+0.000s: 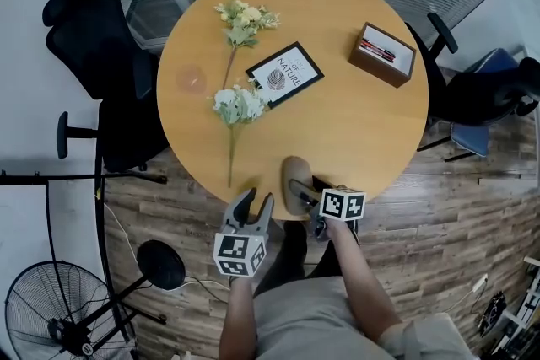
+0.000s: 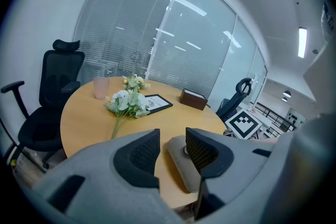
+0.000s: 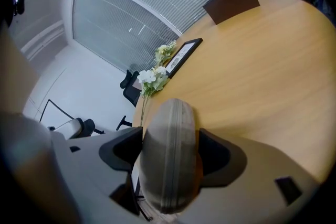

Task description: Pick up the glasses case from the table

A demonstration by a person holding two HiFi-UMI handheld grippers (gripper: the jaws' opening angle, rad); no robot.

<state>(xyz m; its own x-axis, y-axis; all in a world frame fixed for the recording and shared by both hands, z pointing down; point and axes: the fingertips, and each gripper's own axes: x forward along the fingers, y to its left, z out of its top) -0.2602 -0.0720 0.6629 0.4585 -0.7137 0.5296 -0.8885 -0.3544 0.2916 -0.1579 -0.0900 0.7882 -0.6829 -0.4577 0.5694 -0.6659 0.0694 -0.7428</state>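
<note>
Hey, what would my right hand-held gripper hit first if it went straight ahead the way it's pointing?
The glasses case: it sits between the right hand-held gripper's open jaws, near the table's edge. Beyond it, probably the tabletop, though depth is unclear.

The glasses case (image 1: 294, 177) is taupe, the table (image 1: 354, 122) honey-coloured wood, the flowers (image 1: 239, 104) white and yellow, the box (image 1: 382, 55) brown.
</note>
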